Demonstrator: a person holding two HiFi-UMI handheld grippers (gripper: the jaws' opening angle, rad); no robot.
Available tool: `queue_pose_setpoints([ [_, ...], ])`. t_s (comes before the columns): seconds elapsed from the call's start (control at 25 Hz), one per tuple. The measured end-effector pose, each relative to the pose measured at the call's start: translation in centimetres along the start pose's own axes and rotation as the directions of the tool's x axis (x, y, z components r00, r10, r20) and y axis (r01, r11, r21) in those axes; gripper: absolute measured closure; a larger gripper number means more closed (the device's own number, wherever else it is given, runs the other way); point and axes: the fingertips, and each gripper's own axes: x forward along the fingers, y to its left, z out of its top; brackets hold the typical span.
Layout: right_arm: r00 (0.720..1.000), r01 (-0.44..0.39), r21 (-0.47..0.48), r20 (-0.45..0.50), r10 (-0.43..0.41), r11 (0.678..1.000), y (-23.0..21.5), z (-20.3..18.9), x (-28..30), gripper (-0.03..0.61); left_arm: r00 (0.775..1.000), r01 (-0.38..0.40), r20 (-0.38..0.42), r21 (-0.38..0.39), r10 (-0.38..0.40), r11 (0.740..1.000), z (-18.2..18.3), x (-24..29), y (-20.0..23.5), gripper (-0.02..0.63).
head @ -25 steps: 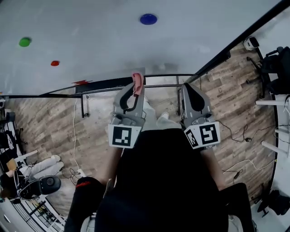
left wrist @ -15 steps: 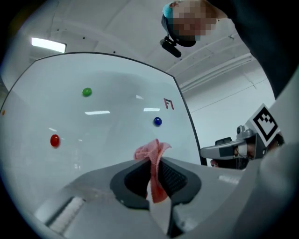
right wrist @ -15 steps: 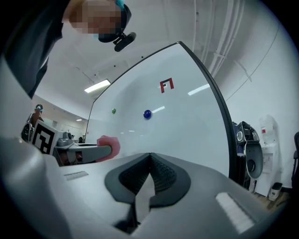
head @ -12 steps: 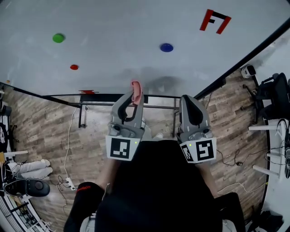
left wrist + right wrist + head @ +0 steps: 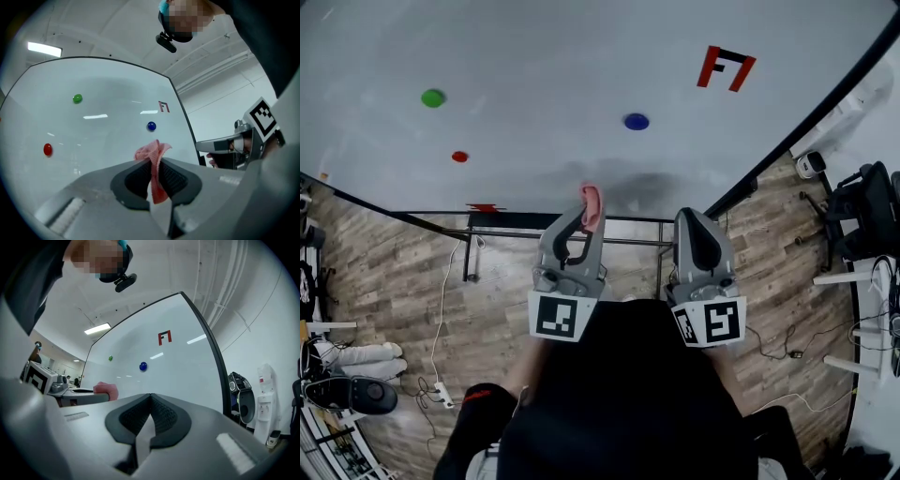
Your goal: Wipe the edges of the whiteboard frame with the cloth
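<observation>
A large whiteboard (image 5: pixel 581 66) with a thin black frame (image 5: pixel 787 145) fills the upper head view. My left gripper (image 5: pixel 590 208) is shut on a pink cloth (image 5: pixel 592 204), whose tuft (image 5: pixel 152 151) sticks out past the jaw tips, close to the board's lower edge. In the left gripper view the cloth hangs pinched between the ribbed pads. My right gripper (image 5: pixel 694 220) is beside it, jaws closed together with nothing between them (image 5: pixel 151 397). The board's right frame edge (image 5: pixel 213 357) runs just right of the right gripper.
Magnets sit on the board: green (image 5: pixel 433 97), red (image 5: pixel 460 157), blue (image 5: pixel 636 121), plus a red-and-black mark (image 5: pixel 724 66). A black stand with rails (image 5: pixel 516 223) is under the board. Cables (image 5: pixel 441 309) lie on the wood floor; chairs and equipment (image 5: pixel 862 206) stand at right.
The view has shifted so more of the whiteboard shows, and the red-and-black mark has come into view. Both grippers keep their pose, the cloth still held near the board's lower edge.
</observation>
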Motion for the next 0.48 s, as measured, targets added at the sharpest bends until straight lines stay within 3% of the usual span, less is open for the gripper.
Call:
queue_pose_setpoints([
  [0.48,1.000,-0.020,-0.001,-0.012,0.020,1.000,0.3,-0.6,-0.3,0.578,0.999,0.023,-0.028,0.018,-0.023,1.000,-0.5,0.0,-1.4,0.571],
])
